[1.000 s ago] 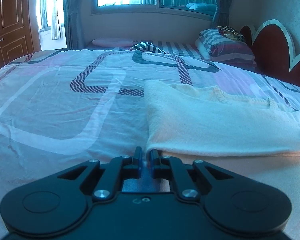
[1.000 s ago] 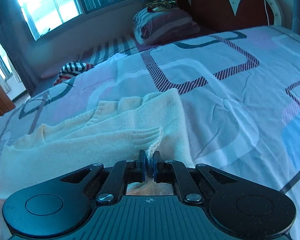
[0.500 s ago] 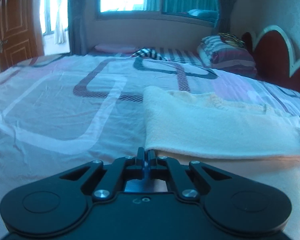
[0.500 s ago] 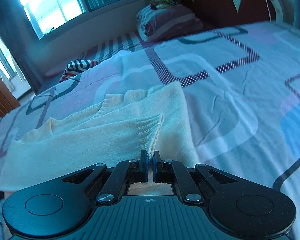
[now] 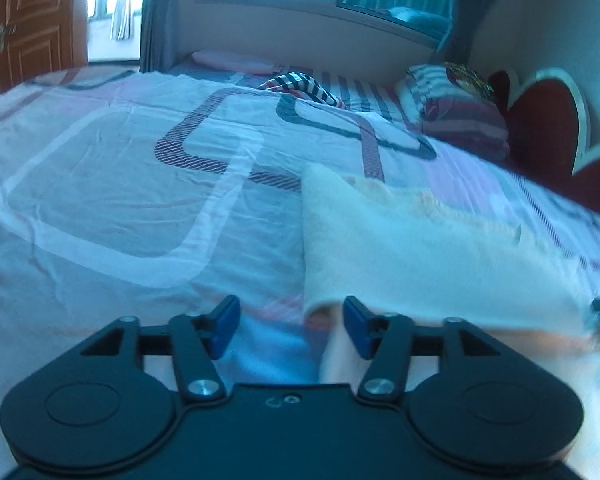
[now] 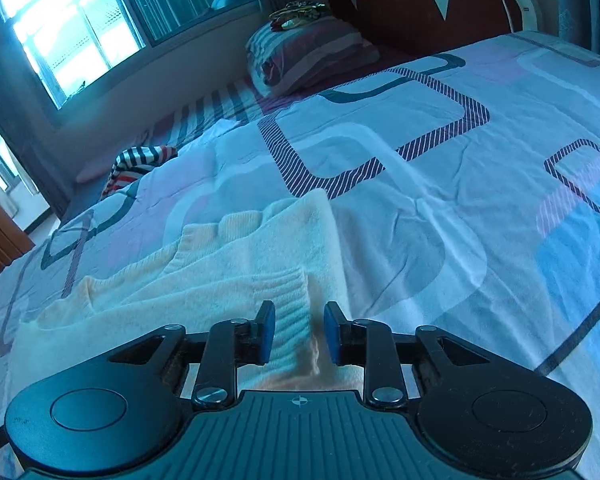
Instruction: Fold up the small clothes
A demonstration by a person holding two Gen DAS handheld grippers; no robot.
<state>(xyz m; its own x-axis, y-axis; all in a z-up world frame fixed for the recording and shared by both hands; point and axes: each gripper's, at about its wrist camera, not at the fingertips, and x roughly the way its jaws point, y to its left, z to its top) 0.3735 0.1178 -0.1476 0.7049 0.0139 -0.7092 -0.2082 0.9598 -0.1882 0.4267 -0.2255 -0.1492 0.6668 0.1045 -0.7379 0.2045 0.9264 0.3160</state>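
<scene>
A cream knitted sweater (image 5: pixel 420 248) lies folded on the patterned bedsheet (image 5: pixel 120 208). My left gripper (image 5: pixel 291 322) is open at the sweater's near left corner, with the folded edge just by its right pad. In the right wrist view the sweater (image 6: pixel 204 272) lies with a ribbed cuff (image 6: pixel 290 300) on top. My right gripper (image 6: pixel 299 330) is open, its jaws on either side of the cuff's edge and not gripping it.
Folded striped bedding (image 5: pixel 460 120) lies by the red headboard (image 5: pixel 548 128). A striped garment (image 6: pixel 140 160) lies at the far side of the bed. A window (image 6: pixel 72 28) and a wooden door (image 5: pixel 32 24) are behind.
Both grippers were shut on the sweater's near edge and have opened, letting it go. The sweater now rests folded on the bed.
</scene>
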